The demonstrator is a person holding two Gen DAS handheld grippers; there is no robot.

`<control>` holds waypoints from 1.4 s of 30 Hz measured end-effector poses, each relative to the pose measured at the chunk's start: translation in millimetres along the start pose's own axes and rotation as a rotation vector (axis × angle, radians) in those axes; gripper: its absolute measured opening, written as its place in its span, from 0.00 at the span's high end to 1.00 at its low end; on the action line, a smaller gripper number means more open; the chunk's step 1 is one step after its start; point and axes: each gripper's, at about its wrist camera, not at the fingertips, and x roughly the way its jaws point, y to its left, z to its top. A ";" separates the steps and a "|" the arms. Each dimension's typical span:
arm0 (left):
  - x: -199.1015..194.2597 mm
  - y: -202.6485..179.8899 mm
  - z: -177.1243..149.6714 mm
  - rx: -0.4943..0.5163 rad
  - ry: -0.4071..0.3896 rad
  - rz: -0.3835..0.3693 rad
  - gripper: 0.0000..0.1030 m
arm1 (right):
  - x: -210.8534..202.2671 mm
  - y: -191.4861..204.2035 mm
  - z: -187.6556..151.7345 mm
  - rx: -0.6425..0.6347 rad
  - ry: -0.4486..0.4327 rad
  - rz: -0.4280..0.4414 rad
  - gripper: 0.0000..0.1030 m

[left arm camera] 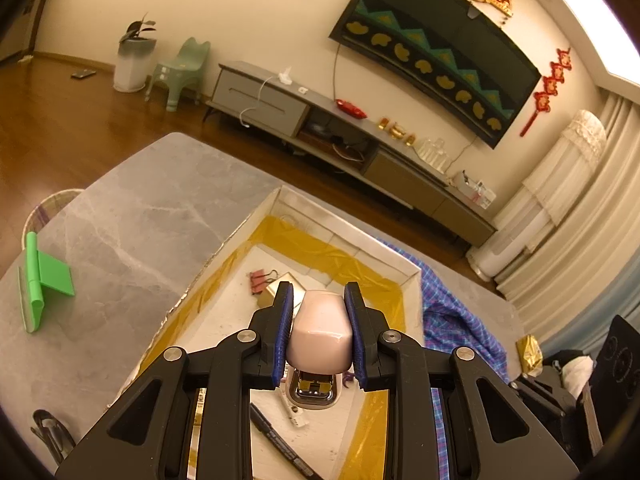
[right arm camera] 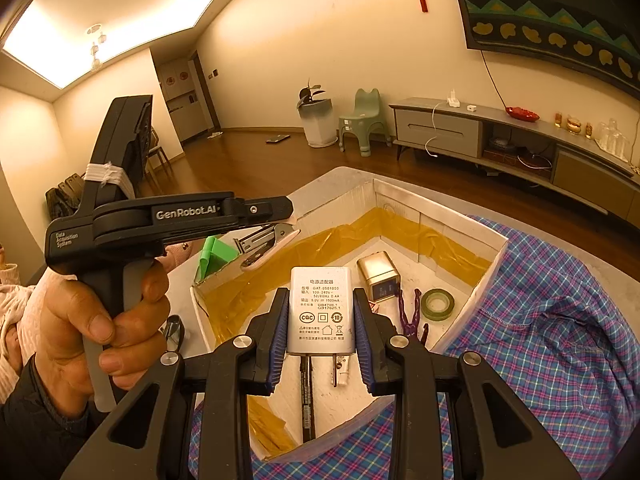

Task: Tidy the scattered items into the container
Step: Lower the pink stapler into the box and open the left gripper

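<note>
Two grippers hang over the white box (right arm camera: 490,258), the landmark on the grey counter (left arm camera: 120,200). Left gripper (left arm camera: 319,332) is clamped on a pink stapler (left arm camera: 318,340); right gripper (right arm camera: 321,332) pinches a white power adapter (right arm camera: 321,308) above the box floor. Inside already lie a metal tin (right arm camera: 378,276), tape roll (right arm camera: 439,304), marker (left arm camera: 280,444), binder clip (left arm camera: 260,280) and purple figure (right arm camera: 412,316). Left of the box, a green stand (left arm camera: 44,276) awaits. Near that corner, a dark object's identity is unclear.
</note>
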 end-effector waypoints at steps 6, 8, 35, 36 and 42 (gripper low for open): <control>12.8 2.5 0.0 -0.008 0.024 0.031 0.74 | 10.2 -0.5 -3.5 -0.005 0.021 -0.002 0.69; 16.4 2.8 -0.1 -0.010 0.031 0.041 0.74 | 13.6 -1.2 -4.7 -0.005 0.028 -0.002 0.69; 67.0 6.5 4.9 0.039 0.150 0.200 0.74 | 49.2 -5.1 -19.8 -0.012 0.135 -0.019 0.69; 69.3 6.8 5.6 0.038 0.155 0.203 0.74 | 50.8 -5.5 -20.5 -0.012 0.142 -0.018 0.70; 86.5 12.1 7.8 0.038 0.200 0.226 0.74 | 59.6 -5.1 -24.1 -0.029 0.172 -0.027 0.70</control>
